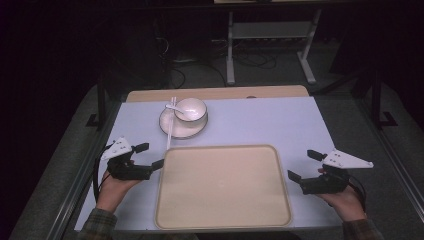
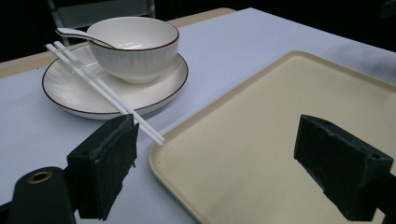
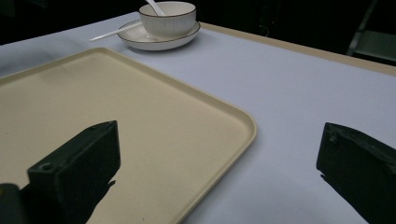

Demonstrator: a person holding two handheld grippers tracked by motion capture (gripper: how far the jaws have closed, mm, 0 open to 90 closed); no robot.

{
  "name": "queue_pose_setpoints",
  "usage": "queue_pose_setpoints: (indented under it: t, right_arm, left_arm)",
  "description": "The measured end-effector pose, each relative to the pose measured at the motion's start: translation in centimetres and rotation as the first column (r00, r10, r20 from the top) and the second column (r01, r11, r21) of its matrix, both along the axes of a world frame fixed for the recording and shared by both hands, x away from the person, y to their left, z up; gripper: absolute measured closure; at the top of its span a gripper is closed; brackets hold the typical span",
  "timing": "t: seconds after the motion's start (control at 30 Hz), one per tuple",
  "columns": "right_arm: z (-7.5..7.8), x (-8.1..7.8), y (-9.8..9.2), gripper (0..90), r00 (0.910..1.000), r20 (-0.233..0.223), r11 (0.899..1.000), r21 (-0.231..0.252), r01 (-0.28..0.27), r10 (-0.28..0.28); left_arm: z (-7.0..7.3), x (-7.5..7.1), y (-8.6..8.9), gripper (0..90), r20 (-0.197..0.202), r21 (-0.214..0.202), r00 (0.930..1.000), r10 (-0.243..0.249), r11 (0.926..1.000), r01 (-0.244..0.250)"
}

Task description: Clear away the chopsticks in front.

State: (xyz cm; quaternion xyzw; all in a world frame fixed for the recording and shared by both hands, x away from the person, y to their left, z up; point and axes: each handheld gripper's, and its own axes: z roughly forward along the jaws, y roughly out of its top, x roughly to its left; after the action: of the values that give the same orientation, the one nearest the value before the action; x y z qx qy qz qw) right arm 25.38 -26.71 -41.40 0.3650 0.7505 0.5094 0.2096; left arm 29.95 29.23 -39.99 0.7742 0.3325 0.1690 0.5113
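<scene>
Cream tray (image 1: 222, 187): empty, sitting mid-surface right between your two grippers.
Left gripper (image 1: 150, 156): jaws apart, holding nothing, parked just beside the tray's left edge.
Right gripper (image 1: 304, 166): same deal, spread wide and empty at the tray's right edge.
Bowl (image 1: 190, 111): on its plate (image 1: 172, 129) behind the tray, spoon (image 1: 175, 108) inside.
Chopsticks (image 1: 170, 122): loose across the plate rim, tips near the tray corner. I'd guess nudging the plate rolls them off.
Bowl risk: smooth glaze, so a shallow pinch could slip.

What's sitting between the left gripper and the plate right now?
Only the near ends of the chopsticks, overhanging the plate toward the left gripper; otherwise bare tablecloth, per the left gripper view.
</scene>
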Motion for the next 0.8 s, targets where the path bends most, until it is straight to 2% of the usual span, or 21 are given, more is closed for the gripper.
queue_pose_setpoints:
  t: [0.17,0.2,0.3,0.63,0.8]
  right_arm:
    - [-0.2,0.2,-0.1,0.0,0.9997,-0.023,1.000,-0.006,0.010,-0.010]
    - [-0.2,0.2,-0.1,0.0,0.9996,-0.028,1.000,-0.010,0.008,-0.009]
    - [-0.2,0.3,0.0,0.0,0.9996,-0.026,1.000,-0.020,0.011,-0.011]
    - [-0.2,0.4,0.2,0.0,0.9992,-0.041,0.999,-0.034,0.006,-0.007]
    - [-0.4,0.6,0.4,0.0,0.9988,-0.049,0.999,-0.040,0.004,-0.006]
  left_arm:
    - [-0.1,0.7,0.0,12.6,-0.028,0.013,0.9994,0.019,0.9997,-0.019]
    - [0.0,1.0,0.0,12.6,-0.036,0.034,0.9992,0.019,0.9993,-0.018]
    - [0.2,1.3,0.0,12.5,-0.052,0.035,0.9980,0.035,0.9988,-0.033]
    - [0.7,2.4,0.0,12.5,-0.071,0.063,0.9963,0.048,0.9970,-0.044]
    - [0.6,3.1,0.2,12.6,-0.085,0.063,0.9943,0.064,0.9963,-0.059]
